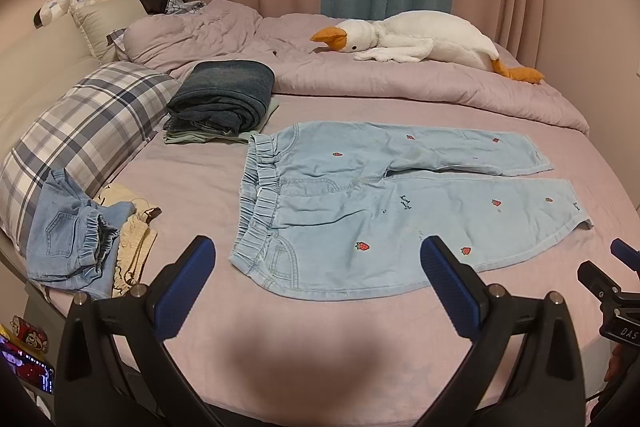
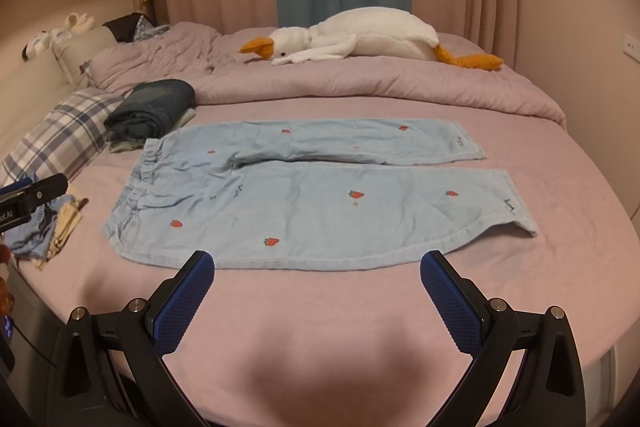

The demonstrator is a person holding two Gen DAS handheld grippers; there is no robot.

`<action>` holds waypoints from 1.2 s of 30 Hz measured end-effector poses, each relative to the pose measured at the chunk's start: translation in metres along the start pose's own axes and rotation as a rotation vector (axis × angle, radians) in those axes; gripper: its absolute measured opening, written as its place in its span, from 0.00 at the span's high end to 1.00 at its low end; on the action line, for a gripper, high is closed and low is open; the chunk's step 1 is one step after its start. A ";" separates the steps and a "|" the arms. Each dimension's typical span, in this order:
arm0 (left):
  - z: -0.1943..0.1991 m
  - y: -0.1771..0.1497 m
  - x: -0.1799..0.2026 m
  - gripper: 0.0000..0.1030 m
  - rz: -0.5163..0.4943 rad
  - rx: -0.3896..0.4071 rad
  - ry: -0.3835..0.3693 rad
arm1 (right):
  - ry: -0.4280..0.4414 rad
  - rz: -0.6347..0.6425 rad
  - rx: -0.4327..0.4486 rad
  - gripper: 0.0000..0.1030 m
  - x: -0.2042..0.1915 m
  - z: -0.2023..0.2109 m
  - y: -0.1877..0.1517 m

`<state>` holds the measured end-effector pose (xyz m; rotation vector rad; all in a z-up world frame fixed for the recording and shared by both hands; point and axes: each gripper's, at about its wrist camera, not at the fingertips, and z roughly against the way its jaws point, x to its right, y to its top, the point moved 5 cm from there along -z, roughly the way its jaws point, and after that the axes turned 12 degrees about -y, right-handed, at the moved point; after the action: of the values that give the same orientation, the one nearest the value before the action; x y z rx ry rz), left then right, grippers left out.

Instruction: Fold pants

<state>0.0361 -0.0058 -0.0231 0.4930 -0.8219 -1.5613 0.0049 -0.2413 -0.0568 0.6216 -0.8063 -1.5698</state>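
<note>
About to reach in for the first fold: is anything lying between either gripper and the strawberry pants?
Nothing visible. Only bare pink sheet separates the open left gripper and right gripper from the pants.

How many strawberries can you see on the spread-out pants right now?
8 on the light blue pants: three on the far leg, five on the near leg. The underside may hide more.

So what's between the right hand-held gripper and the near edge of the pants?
Only bare pink sheet; the right wrist view shows the right hand-held gripper open, just short of the pants.
</note>
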 end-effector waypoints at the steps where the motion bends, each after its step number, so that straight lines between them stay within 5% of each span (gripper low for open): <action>1: 0.000 0.000 0.000 0.00 -0.003 -0.001 0.002 | 0.000 0.000 0.000 0.01 0.000 0.000 0.000; 10: -0.007 -0.005 0.001 0.00 0.010 -0.060 -0.002 | 0.003 -0.004 0.006 0.01 -0.002 0.001 0.000; 18: -0.038 -0.023 -0.022 0.01 0.143 -0.132 -0.093 | 0.000 0.012 -0.001 0.01 -0.008 -0.010 -0.009; 24: -0.066 -0.056 -0.065 0.01 0.290 -0.215 -0.061 | -0.069 0.207 0.033 0.01 -0.025 -0.029 -0.024; 31: -0.101 -0.087 -0.098 0.02 0.599 -0.217 -0.215 | -0.071 0.536 0.123 0.01 -0.082 -0.055 -0.050; 36: -0.127 -0.077 -0.109 0.08 0.648 -0.147 -0.196 | -0.053 0.782 0.194 0.36 -0.121 -0.071 -0.071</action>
<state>0.0938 0.0730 -0.1792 -0.0456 -0.8942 -1.0603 0.0343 -0.1284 -0.1622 0.3311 -1.0846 -0.8016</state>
